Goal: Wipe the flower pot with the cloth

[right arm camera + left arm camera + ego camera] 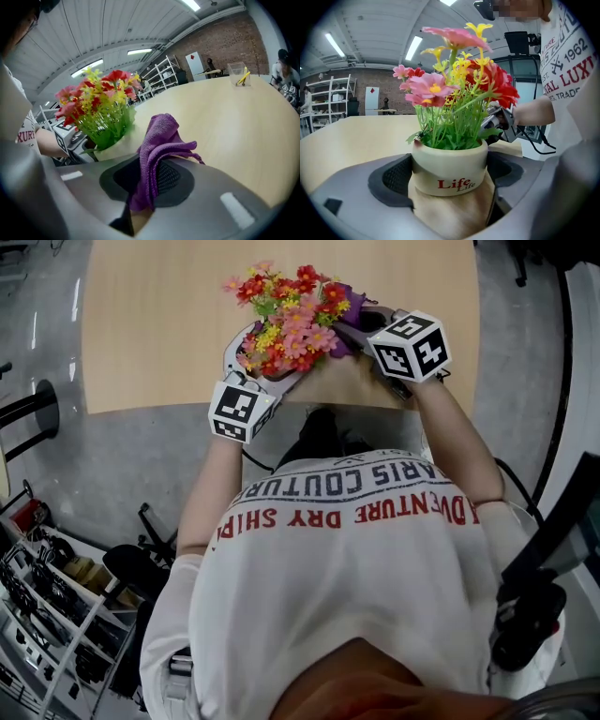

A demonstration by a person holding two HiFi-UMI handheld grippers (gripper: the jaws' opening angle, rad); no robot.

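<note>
The left gripper [450,182] has its jaws clamped on the cream flower pot [449,161]. Just right of the pot, the right gripper [149,180] pinches the purple cloth [160,140], bunched beside the pot's flowers [291,320]. Beyond the pot stretches the wooden table [159,324].

A big lab-like workshop hall: brick wall [225,42] upper right in the right gripper view, white shelving racks [161,70], strip lights [414,47] under a ribbed roof [379,23], grey concrete floor [112,465].
</note>
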